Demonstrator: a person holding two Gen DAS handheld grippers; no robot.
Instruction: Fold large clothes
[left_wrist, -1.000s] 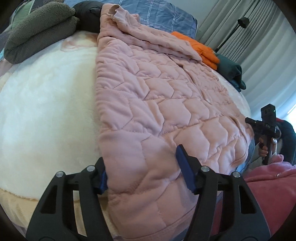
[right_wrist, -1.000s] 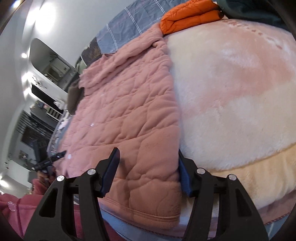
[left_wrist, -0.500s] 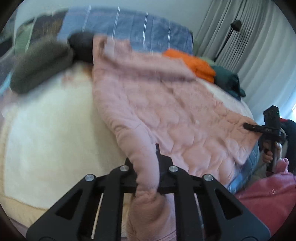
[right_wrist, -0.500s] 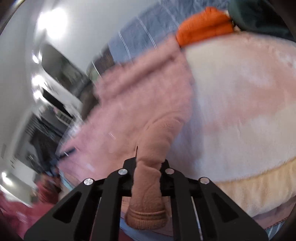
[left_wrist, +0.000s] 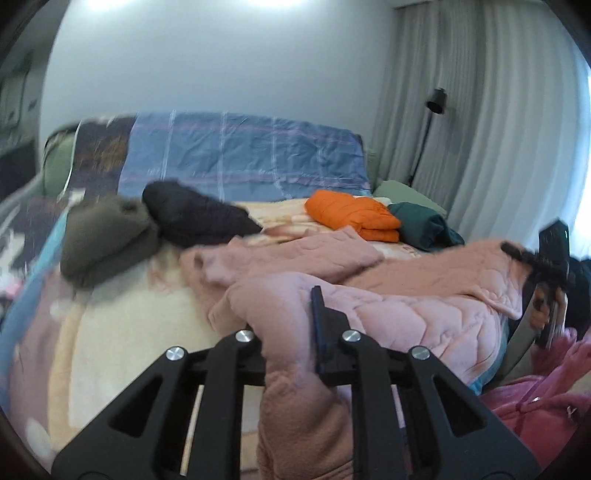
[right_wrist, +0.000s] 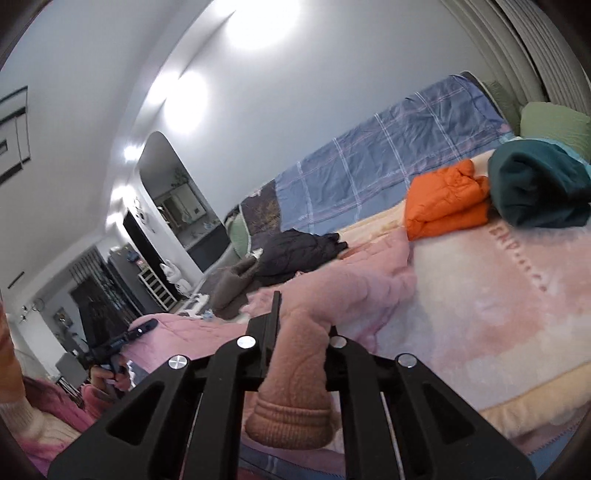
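A pink quilted jacket (left_wrist: 413, 310) lies across the bed, its near hem lifted. My left gripper (left_wrist: 286, 314) is shut on the jacket's left hem corner, which hangs down between the fingers. My right gripper (right_wrist: 301, 325) is shut on the jacket's (right_wrist: 354, 291) right hem corner, and the ribbed hem hangs below it. Each gripper shows in the other's view: the right one at the far right of the left wrist view (left_wrist: 517, 253), the left one at the lower left of the right wrist view (right_wrist: 146, 326). The upper part of the jacket still rests on the cream blanket (right_wrist: 498, 314).
Folded clothes sit at the back of the bed: an orange jacket (left_wrist: 354, 216), a dark teal garment (left_wrist: 424, 225), a black garment (left_wrist: 195, 218) and a grey-brown fleece (left_wrist: 107, 240). A blue checked cover (left_wrist: 243, 155) leans on the wall. A floor lamp (left_wrist: 436, 101) stands by the curtains.
Both grippers went from open around the hem to shut on its corners, then lifted it off the bed and tilted up towards the wall. The jacket's lower half now bunches over its upper half.
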